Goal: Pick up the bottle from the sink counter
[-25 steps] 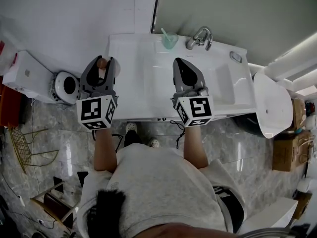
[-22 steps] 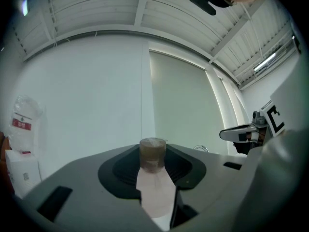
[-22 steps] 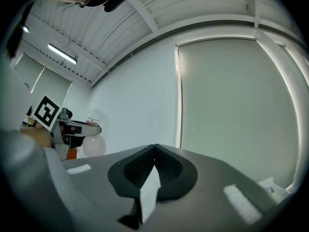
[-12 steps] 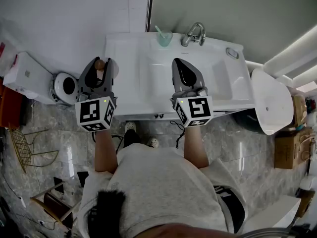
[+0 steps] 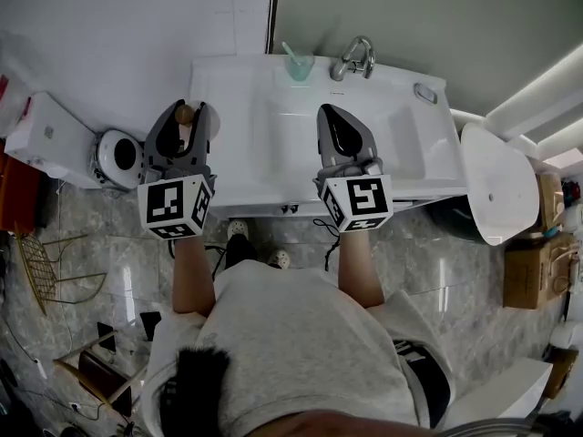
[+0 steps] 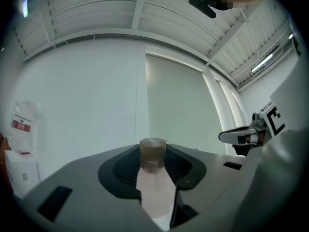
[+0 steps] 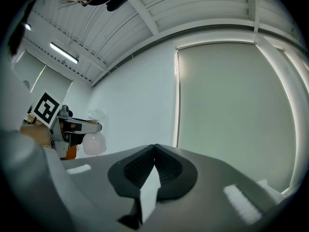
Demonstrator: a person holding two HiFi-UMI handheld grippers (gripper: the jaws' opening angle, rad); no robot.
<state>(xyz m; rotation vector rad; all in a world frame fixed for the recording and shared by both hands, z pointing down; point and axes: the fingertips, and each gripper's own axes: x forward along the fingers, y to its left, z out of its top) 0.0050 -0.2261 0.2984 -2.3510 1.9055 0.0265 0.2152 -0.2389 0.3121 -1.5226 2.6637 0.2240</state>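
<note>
In the head view my left gripper [image 5: 189, 122] is shut on a small pale bottle with a brown cap [image 5: 185, 114], held off the surface at the left end of the white sink counter [image 5: 232, 94]. The left gripper view shows the bottle [image 6: 153, 178] upright between the jaws of the left gripper [image 6: 153, 170], cap on top. My right gripper [image 5: 330, 114] is over the counter's front, shut, with nothing in it. In the right gripper view the right gripper [image 7: 154, 148] has its jaws together, and the left gripper [image 7: 79, 127] with the bottle [image 7: 93, 144] shows at the far left.
A faucet [image 5: 355, 59] and a green cup [image 5: 298, 65] stand at the counter's back, with a soap dish [image 5: 425, 93] to the right. A white round bin [image 5: 123, 157] sits on the floor at left. A large white fixture [image 5: 499, 189] and cardboard boxes [image 5: 528, 276] are at right.
Both grippers have drawn back a little from the counter, which now lies further up in the head view. The bottle stays in the left gripper.
</note>
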